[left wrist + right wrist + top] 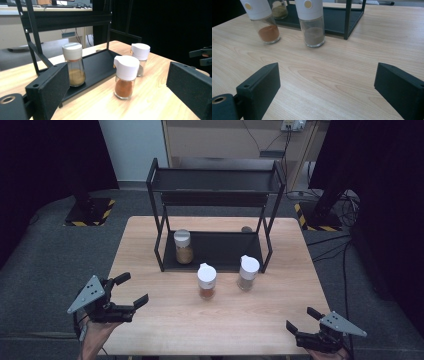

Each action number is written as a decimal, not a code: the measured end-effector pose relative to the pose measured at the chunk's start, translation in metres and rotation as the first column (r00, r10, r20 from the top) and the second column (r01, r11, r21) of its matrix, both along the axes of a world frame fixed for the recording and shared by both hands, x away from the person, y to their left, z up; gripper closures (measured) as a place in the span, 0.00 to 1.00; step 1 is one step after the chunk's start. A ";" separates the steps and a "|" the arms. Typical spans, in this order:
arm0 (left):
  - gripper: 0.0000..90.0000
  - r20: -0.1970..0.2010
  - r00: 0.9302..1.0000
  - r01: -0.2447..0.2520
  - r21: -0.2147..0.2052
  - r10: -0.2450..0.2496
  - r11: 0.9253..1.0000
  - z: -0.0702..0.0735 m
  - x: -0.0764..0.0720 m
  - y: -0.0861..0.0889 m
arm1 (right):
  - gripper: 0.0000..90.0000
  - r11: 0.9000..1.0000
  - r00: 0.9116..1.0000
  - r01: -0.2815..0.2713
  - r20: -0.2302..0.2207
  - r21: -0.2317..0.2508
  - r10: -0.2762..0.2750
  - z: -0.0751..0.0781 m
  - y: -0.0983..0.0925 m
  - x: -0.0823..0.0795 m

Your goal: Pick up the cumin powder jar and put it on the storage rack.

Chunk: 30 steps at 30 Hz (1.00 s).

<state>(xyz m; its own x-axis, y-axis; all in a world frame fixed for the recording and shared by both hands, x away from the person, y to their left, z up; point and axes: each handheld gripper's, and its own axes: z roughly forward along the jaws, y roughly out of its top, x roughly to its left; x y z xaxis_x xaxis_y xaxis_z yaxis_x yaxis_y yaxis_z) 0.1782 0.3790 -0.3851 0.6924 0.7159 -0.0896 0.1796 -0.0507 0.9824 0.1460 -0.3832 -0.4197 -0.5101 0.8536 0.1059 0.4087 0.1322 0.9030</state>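
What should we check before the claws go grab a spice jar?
1. Left claw open wide enough for a jar: ok.
2. Right claw open and holding nothing: ok.
3. Orange spice jar upright on the table, cap on: ok.
4. Brown spice jar upright, apart from the orange one: ok.
5. Free room on the rack's lower shelf beside the yellow spice jar: ok.
6. Caps screwed on tight: cannot tell.

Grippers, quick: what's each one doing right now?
Left gripper: open, holding nothing, short of the spice jars.
Right gripper: open, holding nothing, above bare table.
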 end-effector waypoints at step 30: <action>0.04 -0.054 0.997 -0.048 -0.017 0.047 0.999 -0.075 -0.018 0.006 | 0.07 1.000 1.000 0.000 -0.002 -0.006 0.000 0.000 0.001 0.000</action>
<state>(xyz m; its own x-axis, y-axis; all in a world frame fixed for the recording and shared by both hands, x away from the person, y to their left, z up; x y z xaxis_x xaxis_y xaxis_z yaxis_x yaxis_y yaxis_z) 0.1604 0.3854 -0.4604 0.6512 0.7460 -0.1394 0.2341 -0.0227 0.9720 0.1464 -0.3826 -0.4197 -0.5095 0.8545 0.1014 0.4104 0.1378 0.9014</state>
